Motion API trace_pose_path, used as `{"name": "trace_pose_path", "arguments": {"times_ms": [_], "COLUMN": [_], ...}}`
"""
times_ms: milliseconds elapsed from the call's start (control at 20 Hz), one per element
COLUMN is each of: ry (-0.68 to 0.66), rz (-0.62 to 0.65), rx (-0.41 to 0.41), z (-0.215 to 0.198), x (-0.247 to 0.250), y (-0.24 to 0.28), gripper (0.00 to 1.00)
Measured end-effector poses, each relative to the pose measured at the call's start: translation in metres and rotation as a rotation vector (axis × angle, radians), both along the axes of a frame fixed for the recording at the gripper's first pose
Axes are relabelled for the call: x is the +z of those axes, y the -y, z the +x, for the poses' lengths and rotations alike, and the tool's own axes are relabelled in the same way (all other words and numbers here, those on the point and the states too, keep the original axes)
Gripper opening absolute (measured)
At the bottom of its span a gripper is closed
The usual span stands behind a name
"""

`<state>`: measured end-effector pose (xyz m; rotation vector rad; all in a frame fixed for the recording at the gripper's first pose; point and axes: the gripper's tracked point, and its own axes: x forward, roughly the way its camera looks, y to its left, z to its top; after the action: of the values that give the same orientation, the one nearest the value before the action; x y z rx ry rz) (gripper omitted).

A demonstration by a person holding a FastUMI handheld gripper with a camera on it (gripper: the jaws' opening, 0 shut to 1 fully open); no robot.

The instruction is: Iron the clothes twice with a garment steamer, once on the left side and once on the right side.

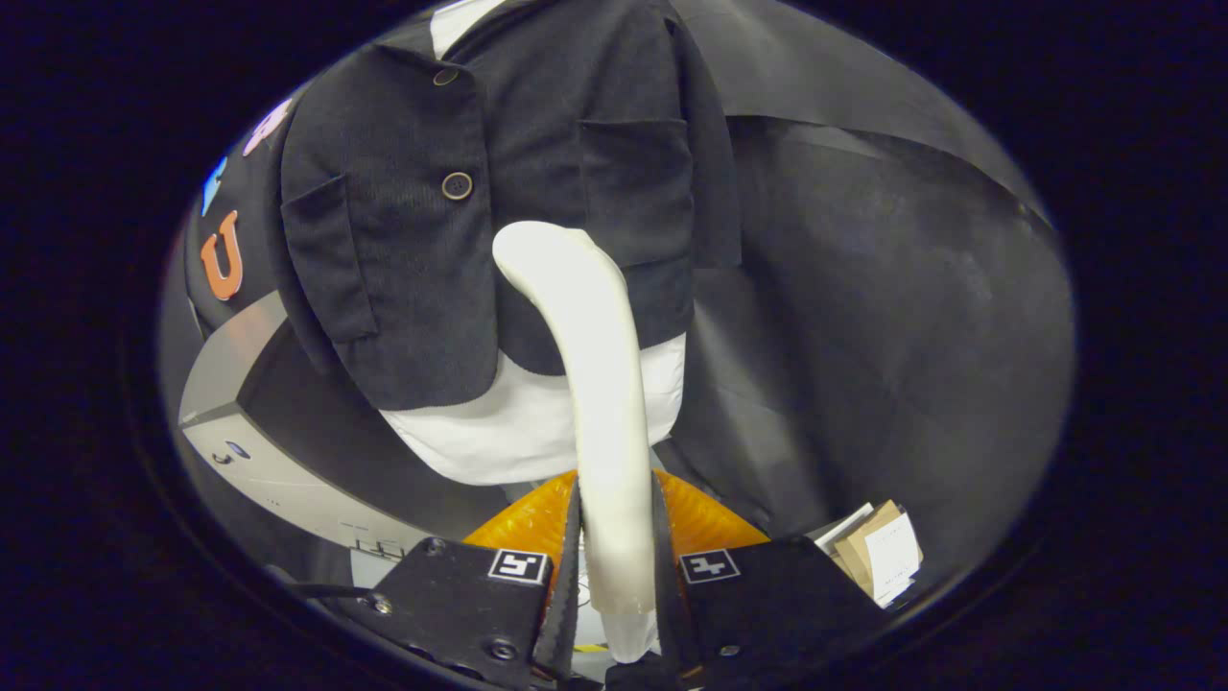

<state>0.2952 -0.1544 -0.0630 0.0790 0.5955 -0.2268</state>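
A dark corduroy jacket (499,202) with round buttons hangs over a white shirt (499,437) on the booth's black wall. My gripper (614,566) is shut on the handle of a cream garment steamer (590,384), one finger on each side. The steamer rises from between the fingers and bends at its top toward the jacket. Its head lies against the jacket's front, just right of the button line and below the right chest pocket (638,182). The steamer's face is hidden against the cloth.
A grey box-like unit (259,432) stands below and left of the jacket. An orange ribbed thing (523,528) lies behind the fingers. Cardboard and white paper (878,557) lie to the right of the fingers. Black cloth (883,317) covers the wall right of the jacket.
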Motion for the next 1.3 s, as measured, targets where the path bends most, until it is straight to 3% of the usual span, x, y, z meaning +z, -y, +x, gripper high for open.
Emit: {"name": "trace_pose_path", "arguments": {"times_ms": [550,850,1050,1300], "ry": [0.036,0.099,0.128,0.210], "rz": [0.090,0.132,0.161,0.112], "rx": [0.128,0.118,0.101,0.073], "z": [0.005,0.002,-0.033,-0.128], "x": [-0.007,-0.011,-0.004,0.014], "y": [0.015,0.012,0.001,-0.044], "gripper": [0.37,0.37,0.37,0.37]}}
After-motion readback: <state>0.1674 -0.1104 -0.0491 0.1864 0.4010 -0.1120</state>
